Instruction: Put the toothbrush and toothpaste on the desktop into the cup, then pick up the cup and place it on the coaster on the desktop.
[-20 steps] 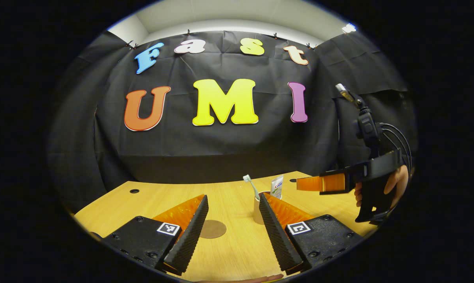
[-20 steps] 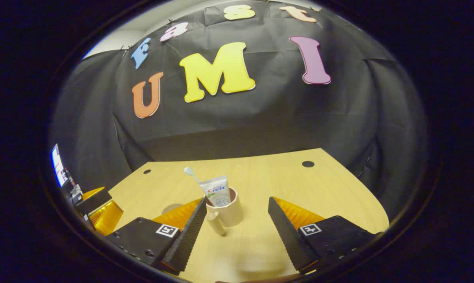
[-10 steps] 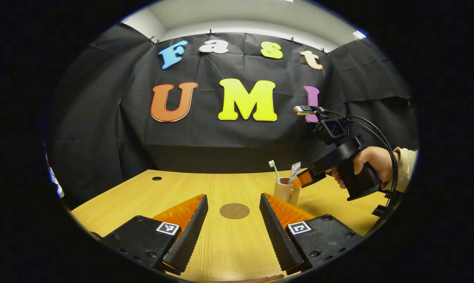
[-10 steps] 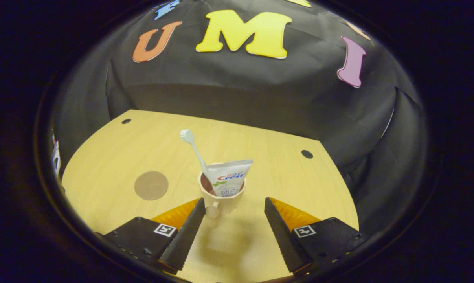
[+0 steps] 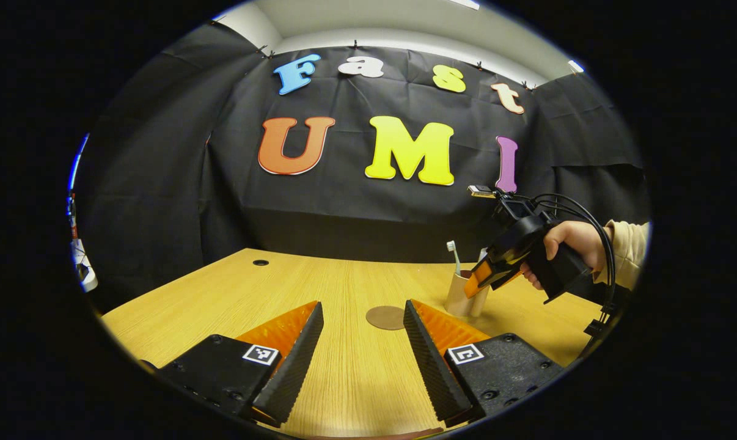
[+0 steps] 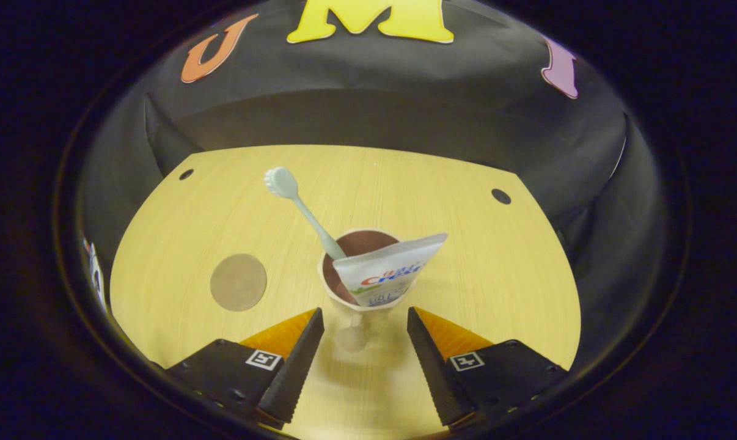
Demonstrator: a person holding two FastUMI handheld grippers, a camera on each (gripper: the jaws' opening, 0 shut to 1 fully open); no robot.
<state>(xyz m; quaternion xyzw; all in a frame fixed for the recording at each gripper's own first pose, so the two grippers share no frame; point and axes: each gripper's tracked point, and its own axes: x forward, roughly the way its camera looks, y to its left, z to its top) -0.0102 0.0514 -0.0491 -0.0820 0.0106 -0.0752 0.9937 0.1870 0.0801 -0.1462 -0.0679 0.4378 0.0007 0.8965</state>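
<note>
Right gripper [image 6: 363, 354] jaws spread around cup [image 6: 359, 287] handle.

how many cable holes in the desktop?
2 in the right gripper view: one hole at the far left corner of the desktop, another hole at the far right. Nearer ones may be hidden behind the jaws.

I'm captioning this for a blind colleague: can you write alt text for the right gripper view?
The right gripper, open, points down at a cup holding a toothbrush and a toothpaste tube. The cup stands on a wooden desktop; a round coaster lies apart to its left.
</note>
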